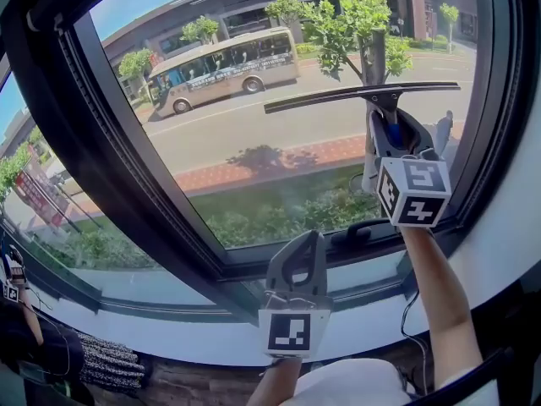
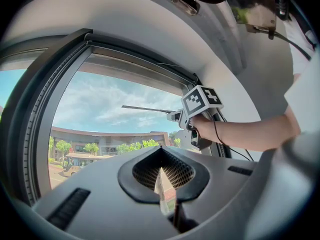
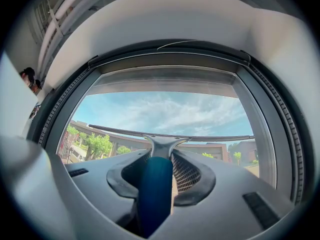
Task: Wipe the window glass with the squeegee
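The squeegee (image 1: 338,96) has a long thin black blade lying almost level against the window glass (image 1: 245,150), high on its right half. Its blue handle (image 3: 156,184) runs down between the jaws of my right gripper (image 1: 390,127), which is shut on it. In the right gripper view the blade (image 3: 200,137) spans the pane from side to side. My left gripper (image 1: 297,244) hangs lower, in front of the bottom window frame, shut with nothing between its jaws. The left gripper view shows the squeegee (image 2: 147,109) and the right gripper (image 2: 201,100) up and to the right.
A dark window frame (image 1: 93,142) surrounds the pane, with a black window handle (image 1: 363,231) on the lower frame and a white sill (image 1: 169,332) below. A person (image 1: 21,307) is at the lower left. Outside are a road, a bus (image 1: 224,70) and trees.
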Demonstrator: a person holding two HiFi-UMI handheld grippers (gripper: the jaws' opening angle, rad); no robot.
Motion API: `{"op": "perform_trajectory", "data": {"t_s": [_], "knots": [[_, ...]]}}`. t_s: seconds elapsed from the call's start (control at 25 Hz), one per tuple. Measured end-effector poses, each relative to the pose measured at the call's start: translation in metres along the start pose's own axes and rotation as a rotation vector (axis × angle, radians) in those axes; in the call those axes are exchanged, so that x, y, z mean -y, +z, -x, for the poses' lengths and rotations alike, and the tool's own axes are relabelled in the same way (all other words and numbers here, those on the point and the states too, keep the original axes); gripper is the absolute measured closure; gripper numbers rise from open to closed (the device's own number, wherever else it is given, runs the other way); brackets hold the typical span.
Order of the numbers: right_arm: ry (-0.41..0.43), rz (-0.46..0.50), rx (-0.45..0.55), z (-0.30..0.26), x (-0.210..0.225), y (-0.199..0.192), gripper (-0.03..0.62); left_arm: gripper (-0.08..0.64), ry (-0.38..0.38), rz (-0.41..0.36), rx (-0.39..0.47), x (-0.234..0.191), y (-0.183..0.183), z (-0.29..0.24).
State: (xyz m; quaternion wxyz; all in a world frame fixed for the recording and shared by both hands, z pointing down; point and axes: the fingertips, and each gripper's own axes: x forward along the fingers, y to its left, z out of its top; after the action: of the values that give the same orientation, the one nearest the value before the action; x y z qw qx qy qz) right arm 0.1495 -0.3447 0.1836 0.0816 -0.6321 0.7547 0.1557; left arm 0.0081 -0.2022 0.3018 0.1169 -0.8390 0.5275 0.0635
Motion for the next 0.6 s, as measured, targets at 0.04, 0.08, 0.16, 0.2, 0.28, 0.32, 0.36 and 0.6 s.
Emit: {"op": "perform_trajectory", "data": {"t_s": [0.04, 0.08, 0.16, 0.2, 0.28, 0.32, 0.36, 0.6], "knots": [[0.001, 0.0, -0.002, 0.0, -0.001, -0.002, 0.465, 0.558, 0.0, 0.002, 0.0, 0.0, -0.001, -0.001], [0.001, -0.001, -0.004, 0.001, -0.001, -0.005, 0.465, 0.558, 0.0, 0.003, 0.0, 0.0, -0.001, -0.001], [0.003, -0.003, -0.01, 0.002, -0.002, -0.009, 0.465, 0.558, -0.004, -0.001, -0.001, 0.001, -0.003, -0.002], [0.003, -0.003, -0.013, 0.003, -0.002, -0.011, 0.465, 0.558, -0.007, -0.003, -0.001, 0.002, -0.004, -0.003], [0.002, -0.004, -0.019, 0.005, -0.002, -0.016, 0.465, 0.558, -0.01, 0.001, 0.002, 0.003, -0.005, -0.004], [0.002, -0.005, -0.021, 0.006, -0.003, -0.019, 0.465, 0.558, -0.011, 0.005, 0.001, 0.004, -0.006, -0.005], [0.002, -0.005, -0.023, 0.006, -0.003, -0.021, 0.465, 0.558, -0.012, 0.007, -0.002, 0.004, -0.007, -0.006], [0.003, 0.001, -0.037, 0.011, -0.004, -0.031, 0.465, 0.558, -0.014, 0.009, -0.001, 0.006, -0.007, -0.008]]}}
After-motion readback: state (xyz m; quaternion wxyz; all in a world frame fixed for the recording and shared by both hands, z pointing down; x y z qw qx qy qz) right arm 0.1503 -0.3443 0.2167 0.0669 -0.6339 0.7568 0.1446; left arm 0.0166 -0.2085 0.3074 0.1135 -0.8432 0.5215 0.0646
